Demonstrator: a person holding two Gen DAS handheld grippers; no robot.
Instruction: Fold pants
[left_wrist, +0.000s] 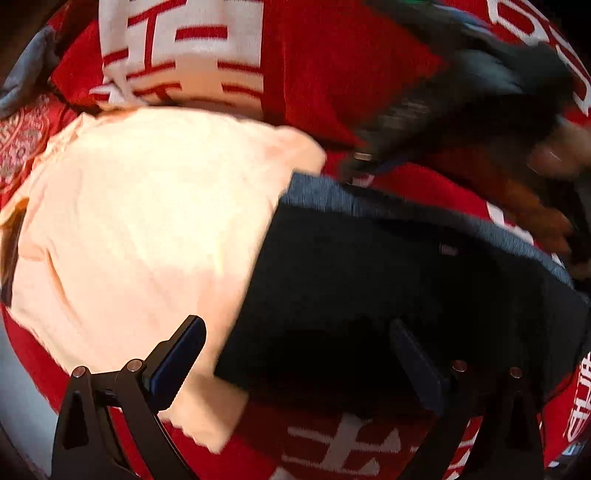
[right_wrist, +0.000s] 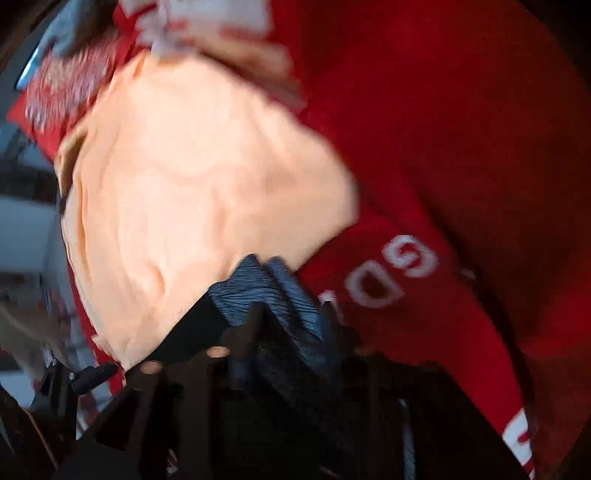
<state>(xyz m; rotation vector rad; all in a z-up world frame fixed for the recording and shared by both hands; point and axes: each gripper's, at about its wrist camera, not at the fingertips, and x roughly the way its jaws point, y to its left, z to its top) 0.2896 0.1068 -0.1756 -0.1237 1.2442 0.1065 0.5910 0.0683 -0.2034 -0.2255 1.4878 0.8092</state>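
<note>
Through the left wrist view we see the left gripper (left_wrist: 295, 354) with its two fingers spread wide and nothing pinched between them; it hangs over the dark pants (left_wrist: 388, 280), whose ribbed blue-grey waistband (left_wrist: 369, 199) runs along their far edge. The pants lie folded on a red blanket (left_wrist: 332, 81) with white lettering, partly overlapping a pale peach garment (left_wrist: 140, 221) to their left. Only this view shows the right gripper (left_wrist: 351, 168) from outside: a blurred dark body reaching down to the waistband's far corner, with a hand (left_wrist: 554, 155) behind it. In the right wrist view the picture is smeared; the right gripper (right_wrist: 291, 314) has the bunched waistband (right_wrist: 266, 291) lying between its fingers, and we cannot tell whether the pads press on it. This view alone shows the peach garment (right_wrist: 207, 192) spreading up past the waistband and bare red blanket (right_wrist: 461, 129) to the right.
</note>
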